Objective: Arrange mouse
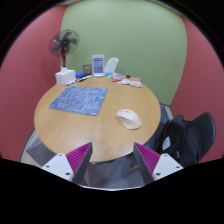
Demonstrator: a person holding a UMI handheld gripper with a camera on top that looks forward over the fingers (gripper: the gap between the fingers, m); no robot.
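A white computer mouse [128, 119] lies on the round wooden table [70, 125], to the right of a grey patterned mouse mat [79, 98]. My gripper [112, 157] is held above the table's near edge, well short of the mouse. Its fingers [75, 158] with magenta pads stand wide apart and hold nothing. The mouse lies beyond the fingers, slightly right of their middle line.
At the table's far side are a white box [66, 75], a blue-and-white carton [98, 65], a white object [111, 66] and small items. A black fan [64, 43] stands behind. A black chair [190, 135] stands at the right. Walls are red and green.
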